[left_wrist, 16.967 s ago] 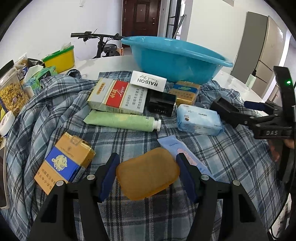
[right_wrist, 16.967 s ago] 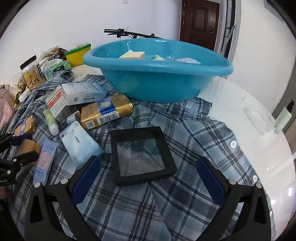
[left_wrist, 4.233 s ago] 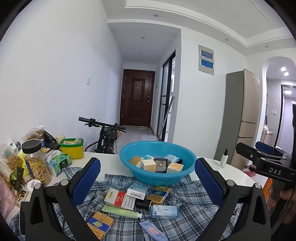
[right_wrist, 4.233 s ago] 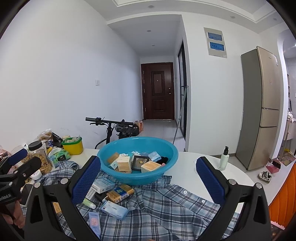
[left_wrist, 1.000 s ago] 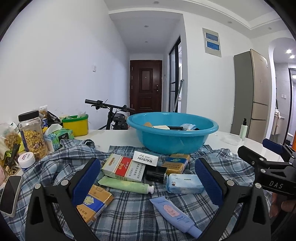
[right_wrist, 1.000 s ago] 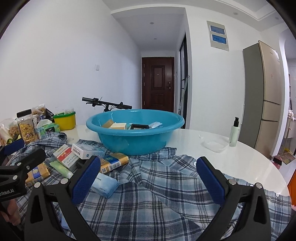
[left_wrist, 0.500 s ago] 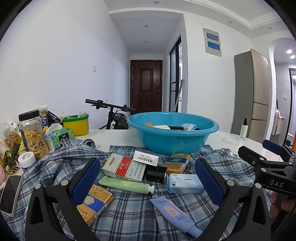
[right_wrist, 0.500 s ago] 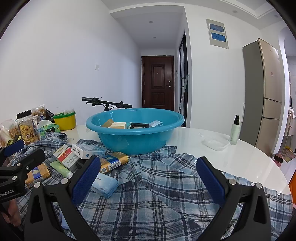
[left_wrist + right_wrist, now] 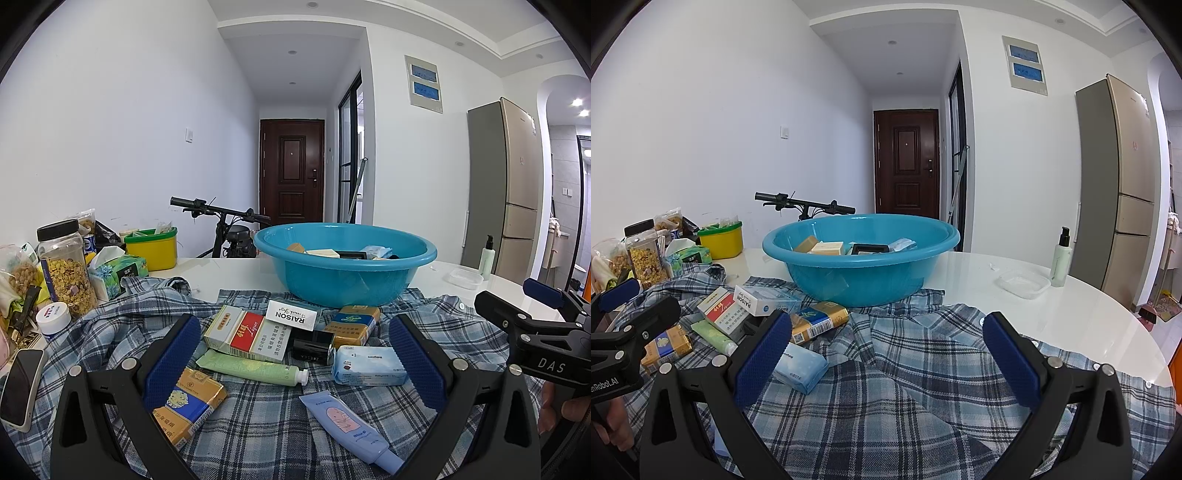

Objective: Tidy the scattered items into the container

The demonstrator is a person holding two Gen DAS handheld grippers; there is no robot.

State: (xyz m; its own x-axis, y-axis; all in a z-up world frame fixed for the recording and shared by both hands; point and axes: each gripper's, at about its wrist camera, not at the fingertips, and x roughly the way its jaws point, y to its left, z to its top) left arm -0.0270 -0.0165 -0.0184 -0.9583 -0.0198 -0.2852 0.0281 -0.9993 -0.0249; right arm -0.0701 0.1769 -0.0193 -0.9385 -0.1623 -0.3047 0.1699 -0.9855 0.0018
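We hold both tools empty above a round white table (image 9: 997, 314): the left gripper (image 9: 295, 365) spread wide with nothing between its blue pads, the right gripper (image 9: 886, 362) likewise parted over bare plaid.

Framed by our left jaws, on the checked shirt (image 9: 258, 417) draped over the near edge of the table, lie the items not yet gathered. A green tube (image 9: 251, 367) stretches crosswise to the fingers, cap to the right. A pale blue tube (image 9: 347, 421) runs diagonally toward the near right. A gold-and-blue packet (image 9: 188, 404) sits against the left pad, and a blue tissue pack (image 9: 369, 365) lies just inside the right one. Behind them are a red-and-white carton (image 9: 247, 338), a white RAISON box (image 9: 291, 314), a black box (image 9: 314, 345) and a gold packet (image 9: 356, 325).

The blue basin (image 9: 343, 273), already holding several boxes, stands beyond them toward the far edge.

From the right wrist view the same cluster sits off to the left of the jaws. We judge the left hand nearer, with the green tube lying squarely between its pads for a straight descent.
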